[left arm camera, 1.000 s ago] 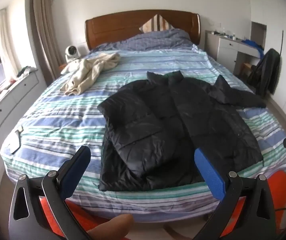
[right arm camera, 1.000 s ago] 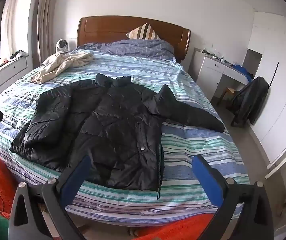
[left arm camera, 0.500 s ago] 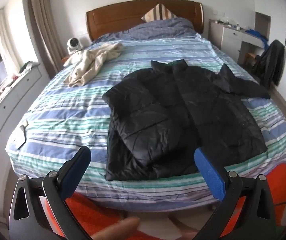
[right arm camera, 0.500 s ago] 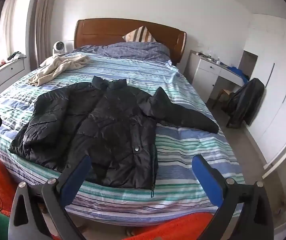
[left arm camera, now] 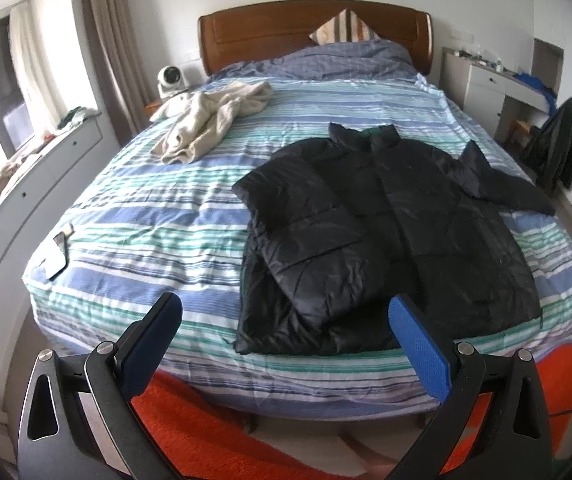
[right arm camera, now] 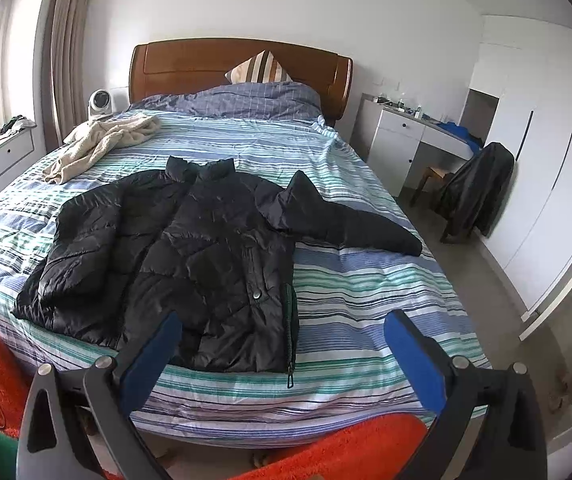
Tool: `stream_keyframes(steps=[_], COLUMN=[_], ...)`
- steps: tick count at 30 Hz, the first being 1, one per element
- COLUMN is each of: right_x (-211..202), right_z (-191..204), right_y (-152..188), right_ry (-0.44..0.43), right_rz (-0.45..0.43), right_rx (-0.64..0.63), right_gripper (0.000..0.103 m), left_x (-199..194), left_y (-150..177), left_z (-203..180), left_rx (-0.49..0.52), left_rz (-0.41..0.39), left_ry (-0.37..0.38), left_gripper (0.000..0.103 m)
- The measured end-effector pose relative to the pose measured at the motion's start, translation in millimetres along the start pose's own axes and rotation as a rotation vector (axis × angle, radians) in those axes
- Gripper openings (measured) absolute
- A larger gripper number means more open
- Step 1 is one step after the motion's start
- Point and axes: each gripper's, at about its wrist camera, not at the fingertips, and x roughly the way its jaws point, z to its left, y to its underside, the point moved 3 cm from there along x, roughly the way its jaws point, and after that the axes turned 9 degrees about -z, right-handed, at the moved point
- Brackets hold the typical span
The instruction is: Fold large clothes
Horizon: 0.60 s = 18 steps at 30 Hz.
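Note:
A black puffer jacket [left arm camera: 386, 232] [right arm camera: 190, 248] lies front-up on the striped bed [left arm camera: 146, 216] [right arm camera: 366, 292], collar toward the headboard. Its left sleeve is folded in over the body; its right sleeve [right arm camera: 350, 224] stretches out toward the bed's right edge. My left gripper [left arm camera: 286, 320] hovers open off the foot of the bed, short of the jacket's hem. My right gripper [right arm camera: 282, 340] is also open, held back from the hem near the zipper. Neither holds anything.
A cream garment [left arm camera: 210, 120] lies bunched near the bed's far left. A small dark item [left arm camera: 56, 252] rests at the left edge. An orange rug [left arm camera: 214, 432] covers the floor below. A chair with a dark coat [right arm camera: 474, 188] stands by the white desk [right arm camera: 398, 140].
Both grippers have drawn back and up from the bed, so more of the foot and floor shows. The jacket has not moved. A hand seen low in the left view is gone.

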Motion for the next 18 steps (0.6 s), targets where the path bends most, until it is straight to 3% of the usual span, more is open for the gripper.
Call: stream_keyframes(steps=[18], right_x=[-2.9], right_z=[-5.2], right_y=[-6.4], right_ry=[0.02], right_rz=[-0.018], right_rx=[0.03], right_gripper=[0.103], left_x=[-19.5], left_y=[-7.5], left_z=[27.0], left_rx=[-0.033], left_rz=[-0.022], left_ry=[-0.054], left_gripper=[0.103])
